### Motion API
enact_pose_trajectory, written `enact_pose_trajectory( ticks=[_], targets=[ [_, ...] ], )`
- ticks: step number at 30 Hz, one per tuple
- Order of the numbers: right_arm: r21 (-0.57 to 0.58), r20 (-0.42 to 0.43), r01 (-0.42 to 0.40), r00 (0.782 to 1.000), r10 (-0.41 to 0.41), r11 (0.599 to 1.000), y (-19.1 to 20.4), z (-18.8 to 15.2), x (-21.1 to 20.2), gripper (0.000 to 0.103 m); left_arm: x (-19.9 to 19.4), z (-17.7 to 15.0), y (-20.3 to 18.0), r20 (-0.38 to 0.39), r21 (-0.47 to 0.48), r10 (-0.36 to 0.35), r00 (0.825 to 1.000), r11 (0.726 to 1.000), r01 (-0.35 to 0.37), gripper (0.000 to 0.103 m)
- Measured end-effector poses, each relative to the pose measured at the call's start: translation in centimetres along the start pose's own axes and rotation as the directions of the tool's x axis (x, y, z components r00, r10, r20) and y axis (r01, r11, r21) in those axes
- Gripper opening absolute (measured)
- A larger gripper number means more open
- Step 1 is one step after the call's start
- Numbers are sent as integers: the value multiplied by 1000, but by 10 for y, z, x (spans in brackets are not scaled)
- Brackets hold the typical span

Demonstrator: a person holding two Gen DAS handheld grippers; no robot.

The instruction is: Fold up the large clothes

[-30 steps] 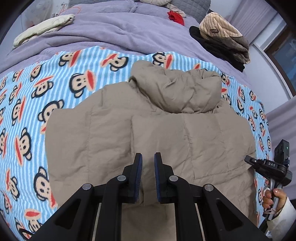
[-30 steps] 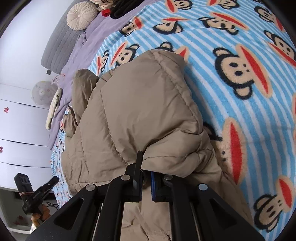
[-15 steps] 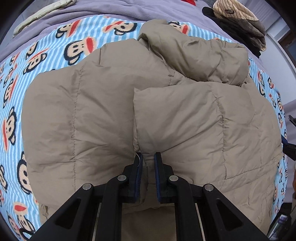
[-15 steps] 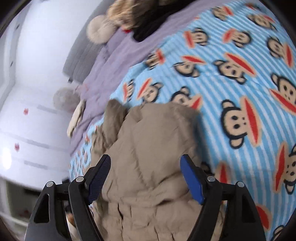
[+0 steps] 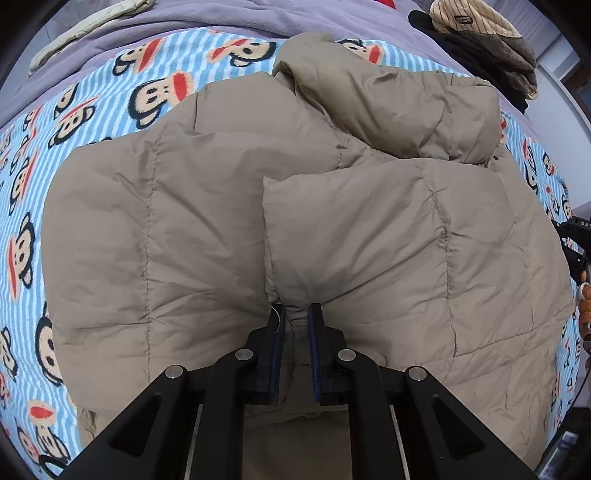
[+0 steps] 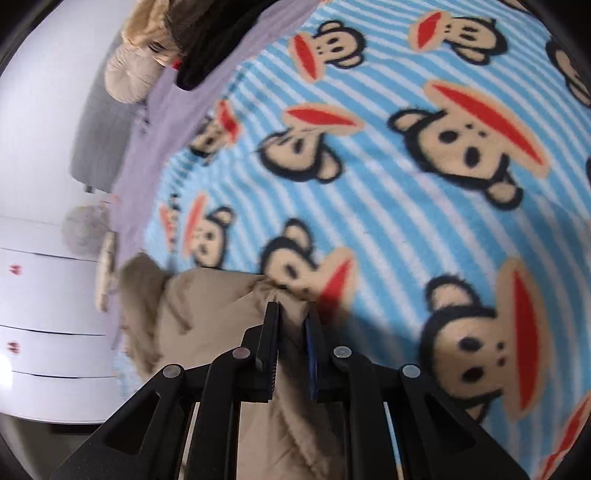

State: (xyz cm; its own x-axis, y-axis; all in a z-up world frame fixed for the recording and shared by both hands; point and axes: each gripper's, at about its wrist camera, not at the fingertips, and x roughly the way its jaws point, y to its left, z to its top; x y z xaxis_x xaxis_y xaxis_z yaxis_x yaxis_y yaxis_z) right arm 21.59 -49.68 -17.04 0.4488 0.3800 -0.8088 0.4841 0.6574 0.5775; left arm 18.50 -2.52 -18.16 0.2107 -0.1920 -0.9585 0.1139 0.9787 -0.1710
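Left gripper [image 5: 295,314], black with blue pads, is pinched tight on a ridge of the khaki quilted puffer jacket [image 5: 207,236] at the near end of the panel that lies folded over the jacket's middle; you hold it steeply downward, low over the cloth. Your right gripper [image 6: 291,317] has just been closing, and in the right wrist view a gathered edge of the same jacket sits between its jaws; the pads appear to press on it, though motion blur keeps the contact from being sharp. The jacket lies spread on the blue-and-white striped fleece blanket printed with red-mouthed monkey faces [image 5: 92,122], which covers a bed beside the lilac quilt [image 5: 221,18]. Its puffy hood [image 5: 399,110] is bunched at the far end, towards a folded pile of dark and striped knitwear [image 5: 491,40] resting on the lilac quilt. As a judgement of progress: one lengthwise fold is in place, since the right-hand panel already overlaps the body and its edge runs down the centre line. You have not yet folded the left-hand side, which is still flat and single-layered, and the hood is not tucked in. A crosswise fold to shorten the bundle also seems to remain. Roughly the first third of the folding looks done. Whether the sleeves are tucked beneath the panels cannot be told from these views.
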Motion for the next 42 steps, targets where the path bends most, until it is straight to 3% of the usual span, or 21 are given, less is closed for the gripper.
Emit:
enact_pose_trajectory(
  ticks=[4, 7, 10, 13, 16, 18, 20, 29, 34, 40, 42],
  targets=[
    [13, 62, -17, 998, 16, 1000, -3, -15, -37, 14, -17, 6, -4, 7, -14, -3, 1000, 1000, 3, 14],
    [-103, 72, 0, 997, 7, 995, 12, -39, -70, 14, -37, 12, -9, 68, 3, -55, 996, 998, 55, 14],
    [-232, 23, -34, 999, 40, 972, 34, -69, -83, 14, -28, 25, -12, 60, 22, -32, 998, 999, 31, 14],
    [-363, -37, 14, 999, -29, 932, 53, -99, -66, 14, -6, 30, -10, 24, 13, -3, 1000, 1000, 3, 14],
    [-439, -32, 141, 984, -173, 888, 39, -118, -39, 14, 0, 26, -6, 26, -9, -20, 999, 1000, 21, 14],
    [-452, -20, 177, 978, -209, 874, 24, -126, -32, 4, 0, 26, -6, 29, -13, -27, 999, 1000, 28, 14],
    [-450, -13, 173, 980, -200, 876, 13, -130, -35, 3, 1, 26, -5, 31, -13, -26, 999, 1000, 27, 14],
    [-385, -6, 221, 970, -242, 896, 1, -138, -64, 4, -34, 0, 0, 60, -15, 8, 998, 1000, -7, 14],
    [-332, -19, 226, 969, -246, 916, -4, -143, -70, 4, -30, -18, -5, 31, 22, 54, 998, 998, -55, 14],
    [-335, -35, 235, 965, -261, 912, 2, -156, -80, 4, -35, -29, -5, 29, -13, 88, 996, 996, -88, 14],
    [-333, -39, 232, 965, -259, 914, 3, -162, -89, 9, -45, -34, -7, 36, -18, 93, 995, 996, -93, 14]
  ],
)
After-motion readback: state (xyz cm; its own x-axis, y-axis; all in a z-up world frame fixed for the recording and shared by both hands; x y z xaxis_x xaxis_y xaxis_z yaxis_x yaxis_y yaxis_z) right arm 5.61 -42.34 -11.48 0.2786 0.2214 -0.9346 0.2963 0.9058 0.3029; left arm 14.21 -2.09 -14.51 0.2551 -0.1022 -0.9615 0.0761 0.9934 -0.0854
